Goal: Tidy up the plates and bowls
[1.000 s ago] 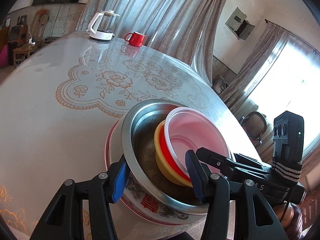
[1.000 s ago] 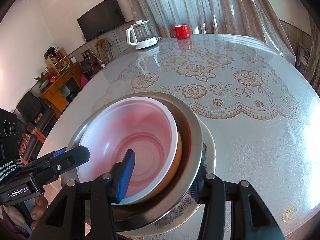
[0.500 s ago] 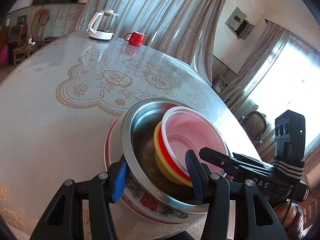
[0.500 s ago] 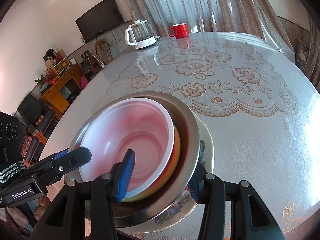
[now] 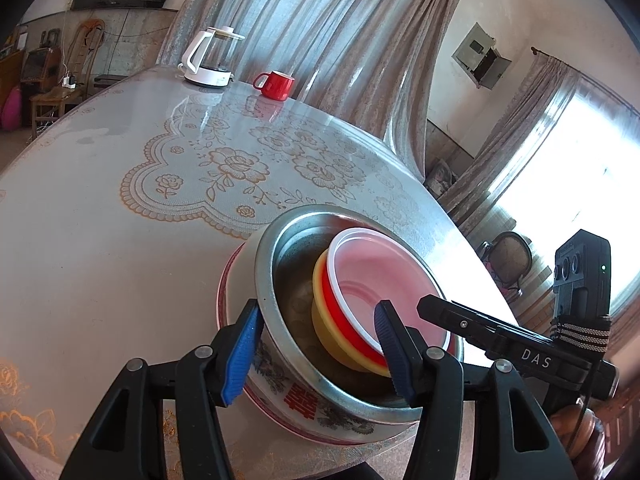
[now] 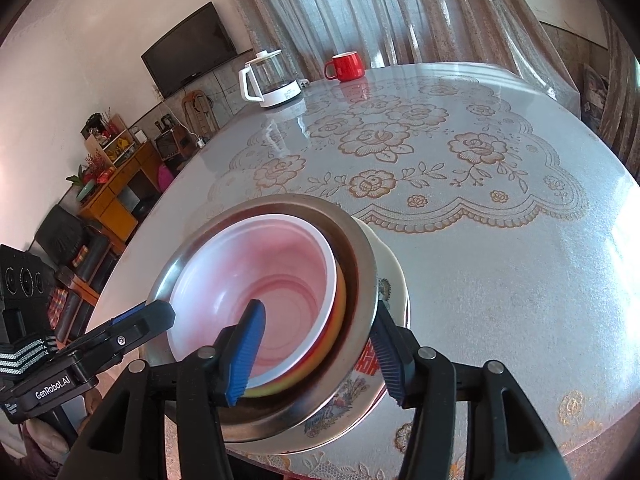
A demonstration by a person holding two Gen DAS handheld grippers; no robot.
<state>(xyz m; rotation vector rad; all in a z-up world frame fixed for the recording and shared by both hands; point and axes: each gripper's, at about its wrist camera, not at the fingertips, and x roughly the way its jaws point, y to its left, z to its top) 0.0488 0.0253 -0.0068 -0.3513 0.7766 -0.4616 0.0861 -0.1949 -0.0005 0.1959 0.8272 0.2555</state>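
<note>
A lived-in home: a lace-patterned bench [image 6: 500, 264] with a kettle [image 6: 270, 80] and red mug [image 6: 346, 66], long curtains [image 5: 320, 32], a wall television [image 6: 190, 50], a wooden cabinet [image 6: 116, 172]

Far across the round table [image 6: 500, 280], under its lace-patterned cover, a red mug [image 6: 346, 66] stands beside a glass kettle [image 6: 272, 80] with a white handle and base. Curtains [image 6: 380, 8] hang behind them. A dark television [image 6: 188, 50] sits on the left wall, above a wooden cabinet [image 6: 120, 176]. In the left view a wall box [image 5: 482, 62] hangs open.
</note>
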